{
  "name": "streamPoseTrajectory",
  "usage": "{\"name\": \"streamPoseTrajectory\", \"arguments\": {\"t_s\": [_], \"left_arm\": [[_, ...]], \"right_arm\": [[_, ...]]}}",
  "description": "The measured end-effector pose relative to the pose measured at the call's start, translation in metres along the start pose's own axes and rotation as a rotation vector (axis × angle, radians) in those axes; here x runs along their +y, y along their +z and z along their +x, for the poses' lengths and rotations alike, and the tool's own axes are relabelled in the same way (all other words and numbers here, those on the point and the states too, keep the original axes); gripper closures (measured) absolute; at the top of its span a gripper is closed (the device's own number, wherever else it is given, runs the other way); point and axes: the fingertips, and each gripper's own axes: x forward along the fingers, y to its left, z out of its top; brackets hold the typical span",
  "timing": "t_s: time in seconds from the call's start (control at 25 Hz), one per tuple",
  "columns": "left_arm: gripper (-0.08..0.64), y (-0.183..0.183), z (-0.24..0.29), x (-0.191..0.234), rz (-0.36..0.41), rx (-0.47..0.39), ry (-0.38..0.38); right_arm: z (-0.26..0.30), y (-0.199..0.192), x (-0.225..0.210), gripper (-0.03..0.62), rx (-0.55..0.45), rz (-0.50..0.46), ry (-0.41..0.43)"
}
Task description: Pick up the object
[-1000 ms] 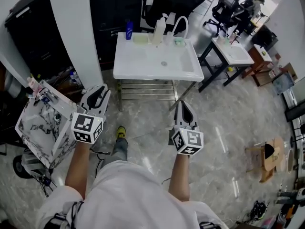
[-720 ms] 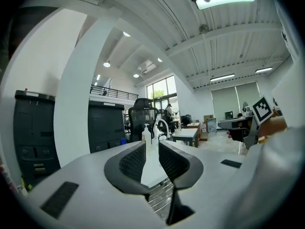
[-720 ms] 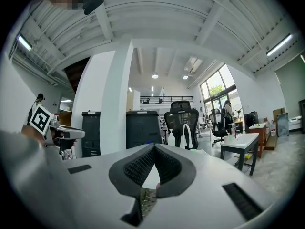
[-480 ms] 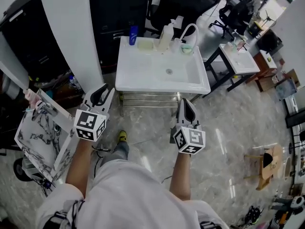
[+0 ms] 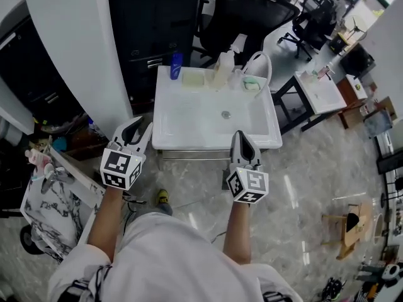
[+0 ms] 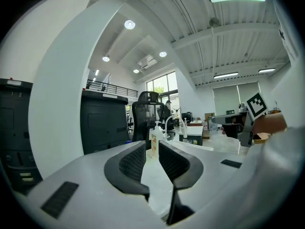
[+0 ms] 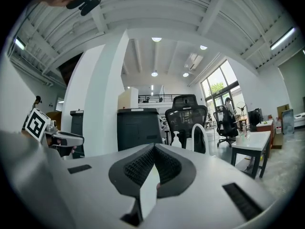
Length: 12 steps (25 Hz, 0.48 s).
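A white sink-like table [image 5: 189,121] stands just ahead, with a drain [image 5: 225,114] in its middle. Along its far edge are a blue bottle [image 5: 177,65], a yellowish pad [image 5: 192,78], a white pump bottle [image 5: 221,68], a white arched faucet [image 5: 258,63] and a green item [image 5: 251,84]. My left gripper [image 5: 133,131] hovers at the table's front left corner, open and empty; the pump bottle [image 6: 153,140] shows through its gap [image 6: 152,159]. At the front edge, right of centre, my right gripper [image 5: 242,145] is shut with nothing in it [image 7: 153,151].
A white pillar [image 5: 75,49] and a black cabinet [image 5: 151,24] rise behind the table on the left. A black office chair [image 5: 245,14] stands behind it. A marble-patterned cart [image 5: 53,197] is at my left, a second white table [image 5: 321,87] and a wooden stool [image 5: 349,225] at right.
I have come closer to the white table: it has slid down the head view and both grippers now reach its front edge. The jaws have not changed.
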Motion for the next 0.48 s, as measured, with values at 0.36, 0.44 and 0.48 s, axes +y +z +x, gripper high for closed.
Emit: {"name": "streamPoseTrajectory", "arguments": {"t_s": [0.36, 0.44, 0.48], "left_arm": [[0.483, 0.013, 0.05, 0.042, -0.006, -0.03, -0.017], [0.483, 0.011, 0.054, 0.046, -0.01, -0.028, -0.02], [0.483, 0.01, 0.056, 0.048, -0.012, -0.026, -0.021]], "right_arm": [[0.063, 0.01, 0.0, 0.586, -0.007, -0.021, -0.01], [0.069, 0.01, 0.001, 0.586, -0.007, -0.022, -0.011], [0.073, 0.011, 0.001, 0.586, -0.009, -0.021, -0.012]]}}
